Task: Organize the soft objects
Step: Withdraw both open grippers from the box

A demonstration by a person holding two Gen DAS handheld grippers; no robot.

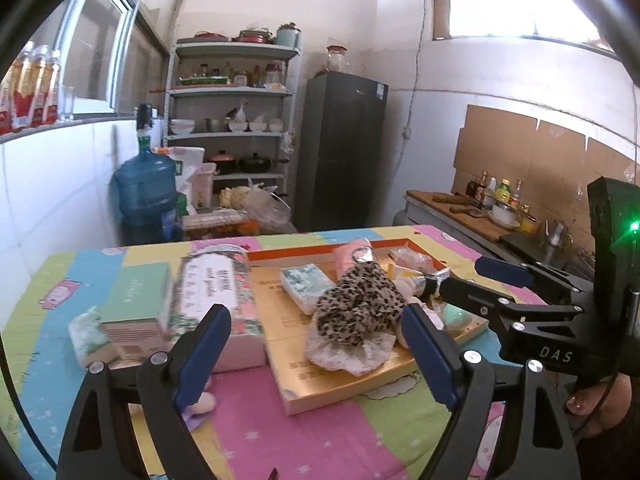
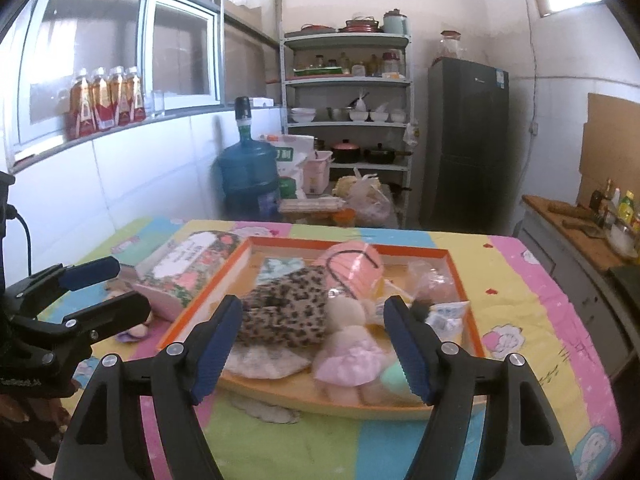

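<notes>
With both grippers' fingers apart and empty, left gripper (image 1: 316,354) and right gripper (image 2: 314,346) are judged poised before the first pick, which calls for closing on the leopard-print fabric scrunchie (image 2: 286,312) in the orange-rimmed cardboard tray (image 2: 466,280) mid-bench.

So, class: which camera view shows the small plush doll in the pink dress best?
The right wrist view: the plush doll lies near and unobstructed in the tray. The left wrist view hides most of it behind the leopard-print cloth.

A home kitchen — shelves (image 2: 347,80) of bowls and pots at centre, a dark fridge (image 2: 467,144) right, a blue water jug (image 2: 249,172), condiment bottles (image 1: 496,192) on a counter.
</notes>
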